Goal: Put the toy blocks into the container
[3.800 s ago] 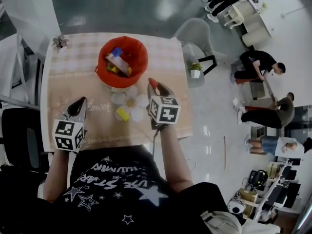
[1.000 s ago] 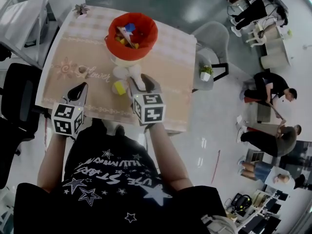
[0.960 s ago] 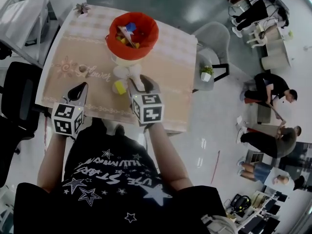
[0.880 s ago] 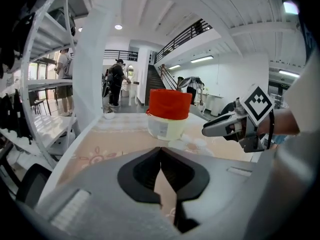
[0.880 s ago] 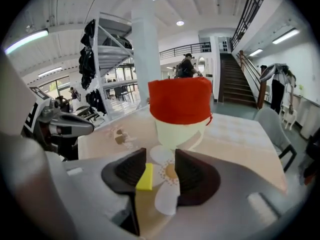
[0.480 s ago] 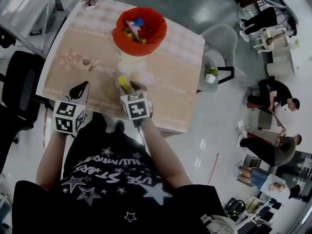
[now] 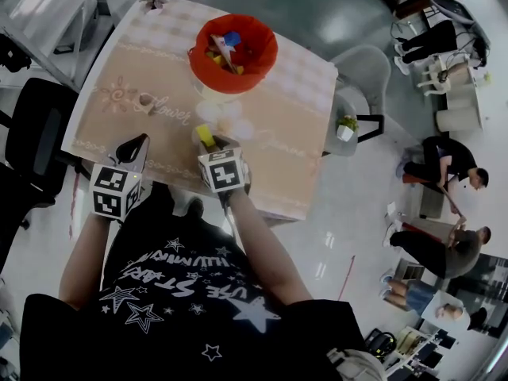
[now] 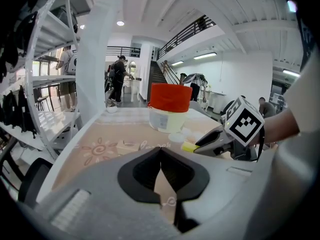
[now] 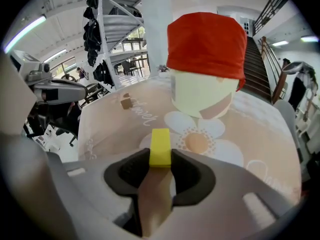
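Our right gripper has just been closing and pinches the block, low on the table. Its long axis points straight ahead at the container. Our left gripper is pressed together, empty.

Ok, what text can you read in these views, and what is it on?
"Flower": script on the tablecloth.
"STAR": upside down on the person's shirt; other shirt words unclear.
Label on the container: too small to read.
Second script word on the tablecloth: too blurred.
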`<state>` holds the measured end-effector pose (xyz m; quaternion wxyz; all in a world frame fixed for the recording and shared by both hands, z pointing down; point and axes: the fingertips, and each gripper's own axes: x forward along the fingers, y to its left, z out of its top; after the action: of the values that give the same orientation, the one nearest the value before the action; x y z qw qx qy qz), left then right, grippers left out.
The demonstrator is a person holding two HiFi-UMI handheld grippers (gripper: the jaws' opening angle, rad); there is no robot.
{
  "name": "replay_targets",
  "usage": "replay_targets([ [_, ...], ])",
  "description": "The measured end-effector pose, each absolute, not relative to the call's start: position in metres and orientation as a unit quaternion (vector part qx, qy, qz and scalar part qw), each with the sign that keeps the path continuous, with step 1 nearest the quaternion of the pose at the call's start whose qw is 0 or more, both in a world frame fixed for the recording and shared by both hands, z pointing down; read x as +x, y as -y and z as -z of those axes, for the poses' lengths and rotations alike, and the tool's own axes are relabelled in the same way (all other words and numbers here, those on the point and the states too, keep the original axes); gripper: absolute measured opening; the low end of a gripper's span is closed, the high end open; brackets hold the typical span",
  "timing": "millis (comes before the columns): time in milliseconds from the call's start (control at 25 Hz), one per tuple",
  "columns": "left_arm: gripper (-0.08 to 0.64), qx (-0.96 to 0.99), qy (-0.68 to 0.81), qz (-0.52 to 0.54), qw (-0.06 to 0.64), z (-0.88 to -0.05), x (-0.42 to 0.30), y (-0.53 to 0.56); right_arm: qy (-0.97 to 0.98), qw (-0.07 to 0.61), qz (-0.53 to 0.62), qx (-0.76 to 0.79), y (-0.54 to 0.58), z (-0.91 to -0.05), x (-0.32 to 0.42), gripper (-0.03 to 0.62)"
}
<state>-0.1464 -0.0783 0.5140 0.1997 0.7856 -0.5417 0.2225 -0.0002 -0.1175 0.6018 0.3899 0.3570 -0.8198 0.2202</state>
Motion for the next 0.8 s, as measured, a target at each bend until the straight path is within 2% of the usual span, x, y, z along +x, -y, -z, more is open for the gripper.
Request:
replay_targets([
  [240, 0.011, 0.785, 0.547, -0.216, 0.192, -0.508, -0.149, 0.083, 0.834, 0.360, -0.223, 0.353, 0.122, -0.576, 0.000, 0.138],
  [800, 0.011, 0.793, 0.553, -0.192, 0.166, -0.481, -0.139, 0.102, 0.885, 0.217, -0.176, 0.373, 0.161, -0.437, 0.006, 0.138],
])
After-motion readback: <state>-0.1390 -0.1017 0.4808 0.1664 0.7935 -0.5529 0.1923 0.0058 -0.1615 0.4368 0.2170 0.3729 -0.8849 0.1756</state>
